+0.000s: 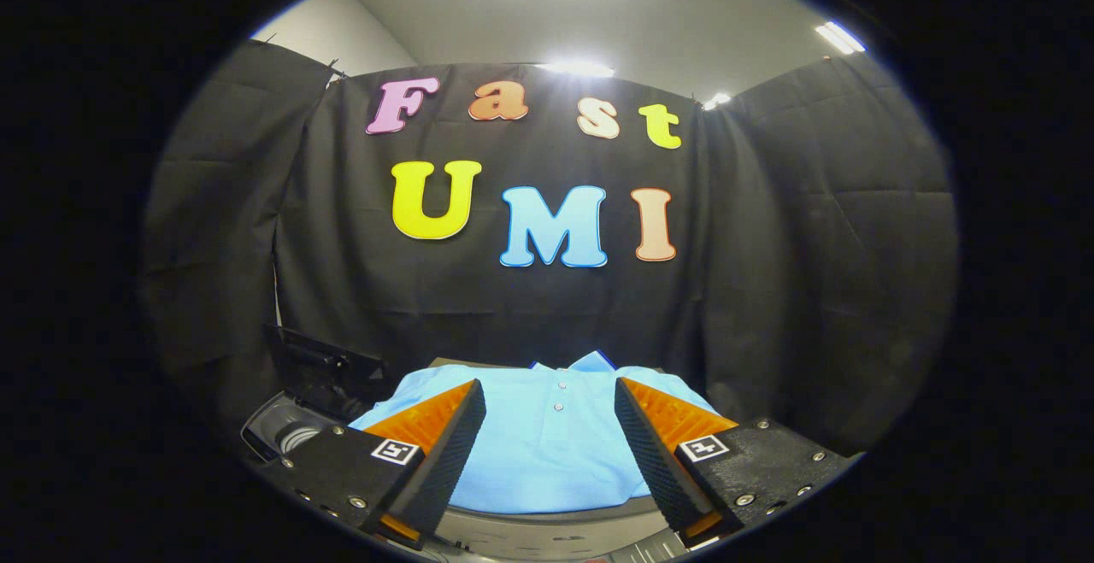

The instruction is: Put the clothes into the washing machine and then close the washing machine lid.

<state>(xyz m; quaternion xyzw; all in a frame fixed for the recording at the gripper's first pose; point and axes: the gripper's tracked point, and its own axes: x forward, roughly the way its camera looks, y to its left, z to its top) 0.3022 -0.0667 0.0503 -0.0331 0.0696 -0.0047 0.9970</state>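
A light blue polo shirt point(547, 439) lies folded flat just ahead of and below my fingers, its collar and buttons toward the booth wall. My gripper point(549, 396) hovers above it, open wide, with nothing between the fingers. The left finger point(444, 452) and the right finger point(654, 452) frame the shirt's button strip. To the left of the shirt is part of the washing machine point(286, 435), a pale rim with a dark raised lid point(329, 371) behind it.
The shirt rests on a surface whose grey front edge point(555, 533) shows under the fingers. Black cloth walls close in the space behind and to both sides.
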